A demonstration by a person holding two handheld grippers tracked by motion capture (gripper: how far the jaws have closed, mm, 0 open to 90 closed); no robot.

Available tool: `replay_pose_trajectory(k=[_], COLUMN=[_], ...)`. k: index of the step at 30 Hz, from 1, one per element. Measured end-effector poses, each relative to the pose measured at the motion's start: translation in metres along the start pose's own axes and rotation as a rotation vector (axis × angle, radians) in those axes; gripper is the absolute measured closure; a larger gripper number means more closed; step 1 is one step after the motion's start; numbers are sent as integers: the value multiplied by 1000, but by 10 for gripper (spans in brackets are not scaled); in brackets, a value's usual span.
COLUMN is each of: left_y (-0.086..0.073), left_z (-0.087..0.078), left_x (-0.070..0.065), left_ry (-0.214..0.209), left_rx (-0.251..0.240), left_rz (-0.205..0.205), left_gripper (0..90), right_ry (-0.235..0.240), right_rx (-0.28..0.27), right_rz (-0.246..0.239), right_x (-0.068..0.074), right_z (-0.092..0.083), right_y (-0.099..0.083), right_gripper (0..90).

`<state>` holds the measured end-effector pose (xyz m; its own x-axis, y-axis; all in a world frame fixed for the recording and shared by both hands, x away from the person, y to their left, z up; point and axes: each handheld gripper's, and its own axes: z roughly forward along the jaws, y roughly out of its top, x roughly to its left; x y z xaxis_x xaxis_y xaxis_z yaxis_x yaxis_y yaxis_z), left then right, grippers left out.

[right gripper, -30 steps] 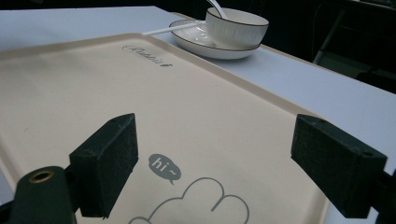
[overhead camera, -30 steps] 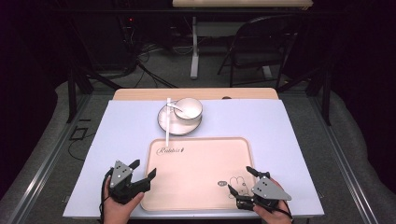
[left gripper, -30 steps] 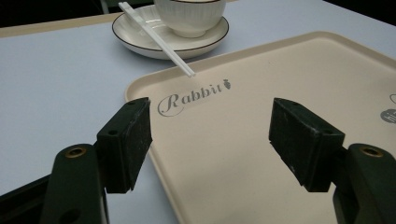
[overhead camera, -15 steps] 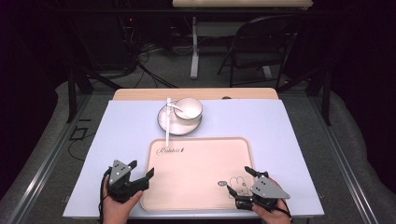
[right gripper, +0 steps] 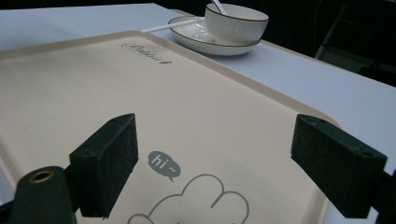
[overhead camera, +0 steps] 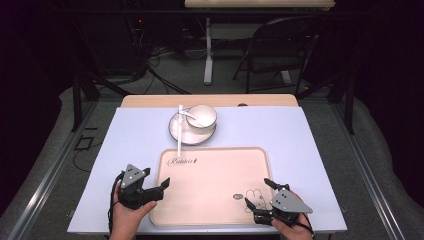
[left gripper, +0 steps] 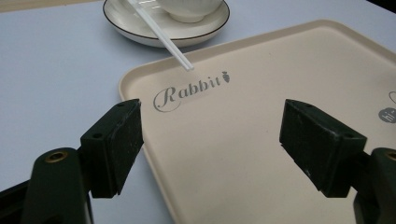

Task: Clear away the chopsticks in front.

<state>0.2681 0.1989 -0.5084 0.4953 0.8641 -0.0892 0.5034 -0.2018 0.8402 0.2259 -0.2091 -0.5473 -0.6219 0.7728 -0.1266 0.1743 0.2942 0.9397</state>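
Apparently little is done so far: the beige tray (overhead camera: 215, 185) lies flat on the bench (overhead camera: 310, 135), untouched. The left claw (overhead camera: 159, 189) hangs wide open and empty at the tray's near left edge, rim between its jaws in the left gripper view. The right claw (overhead camera: 260, 194) is equally spread, holding nothing, poised over the near right corner by the printed rabbit. Ahead of both claws, well beyond the tray, a bowl (overhead camera: 201, 116) sits on a saucer (overhead camera: 176, 131) with a white straw (overhead camera: 179, 131) leaning toward the tray. Closing on the rim and lifting seem left.
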Motion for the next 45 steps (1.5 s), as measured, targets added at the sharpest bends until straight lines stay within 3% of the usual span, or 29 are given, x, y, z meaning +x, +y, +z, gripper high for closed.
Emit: replay_pose_trajectory(k=[3,4,5,6,12,13,18,23,28,30,32,34,42,43,45], left_y=[3,16,16,16,16,24,33,45,54,58,62,74,74,79,82], left_z=[1,7,7,7,7,9,13,17,19,21,22,32,32,37,39], left_x=[-2,-4,-4,-4,-4,-1,4,15,24,27,31,42,42,47,50], left_ry=[-5,-3,-3,-3,-3,-9,-17,8,4,24,12,12,12,6,17], left_rx=[-7,28,28,28,28,30,30,40,44,48,42,54,54,60,57], left_rz=[9,21,21,21,21,-5,-28,-49,-86,-90,-93,-112,-112,-135,-139], left_gripper=[231,240,290,290,290,311,344,374,371,373,434,427,398,396,397], right_ry=[2,4,4,23,23,25,31,32,32,33,33,34,35,35,34], right_rx=[2,-1,-1,-2,-2,-7,-8,-16,-16,-15,-15,-14,-13,-12,-11], right_rz=[3,7,7,-1,-1,-7,-9,-9,-11,-10,-15,-15,-15,-14,-14], right_x=[0,0,0,2,2,3,4,4,4,4,4,4,4,4,4], right_z=[0,-1,-1,-1,-1,-2,-3,-4,-4,-4,-4,-4,-4,-4,-4], right_y=[0,0,0,1,1,2,2,3,3,3,3,3,2,2,2], right_gripper=[142,142,142,142,142,142,142,142,142,142,142,142,142,142,142])
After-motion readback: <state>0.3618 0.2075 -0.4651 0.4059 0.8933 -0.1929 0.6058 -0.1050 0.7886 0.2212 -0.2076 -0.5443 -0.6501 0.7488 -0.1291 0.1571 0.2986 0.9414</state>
